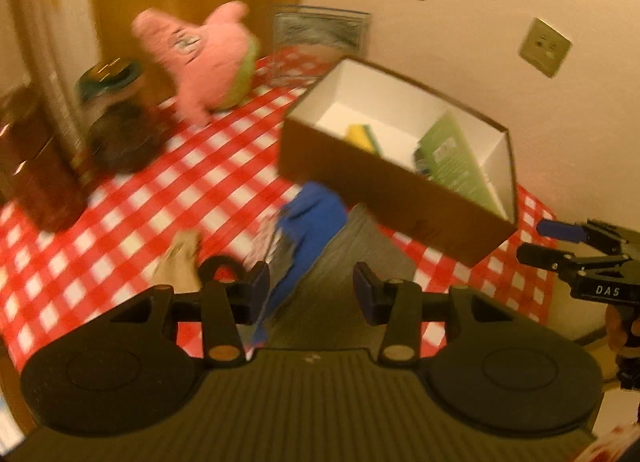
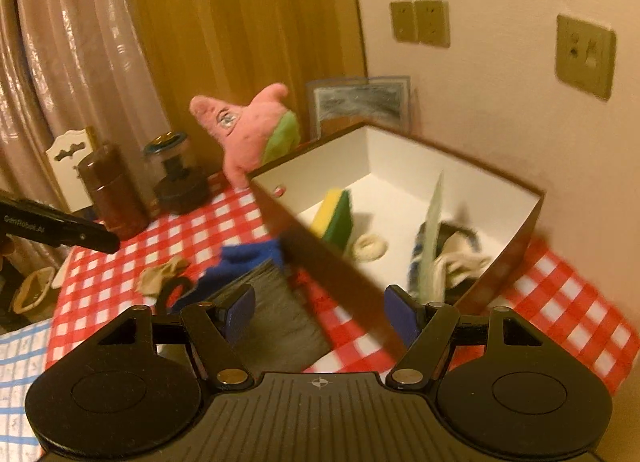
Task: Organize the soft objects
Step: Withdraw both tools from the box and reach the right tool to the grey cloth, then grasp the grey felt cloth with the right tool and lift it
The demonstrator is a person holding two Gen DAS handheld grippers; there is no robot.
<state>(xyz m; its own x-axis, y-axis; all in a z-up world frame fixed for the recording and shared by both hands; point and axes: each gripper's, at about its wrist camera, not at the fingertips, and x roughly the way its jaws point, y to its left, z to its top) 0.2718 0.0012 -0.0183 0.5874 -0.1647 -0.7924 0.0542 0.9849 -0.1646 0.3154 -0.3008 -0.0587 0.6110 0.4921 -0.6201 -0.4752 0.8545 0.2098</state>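
Just ahead of your left tool (image 1: 310, 288), the blue cloth (image 1: 308, 222) lies on the bench (image 1: 120, 198), its long axis running from the tool's tips up toward the box (image 1: 384, 186). Both tools stand part open and hold nothing. Your right tool (image 2: 320, 312) straddles the box's near wall, so the left is nearer. The pink plush (image 1: 208, 58) stands well beyond.

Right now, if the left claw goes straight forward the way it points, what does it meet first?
Most likely the dark grey folded cloth that lies between the open tips of the left claw, with the blue fabric piece beside it. The brown cardboard box is farther on. Blur makes depth uncertain.
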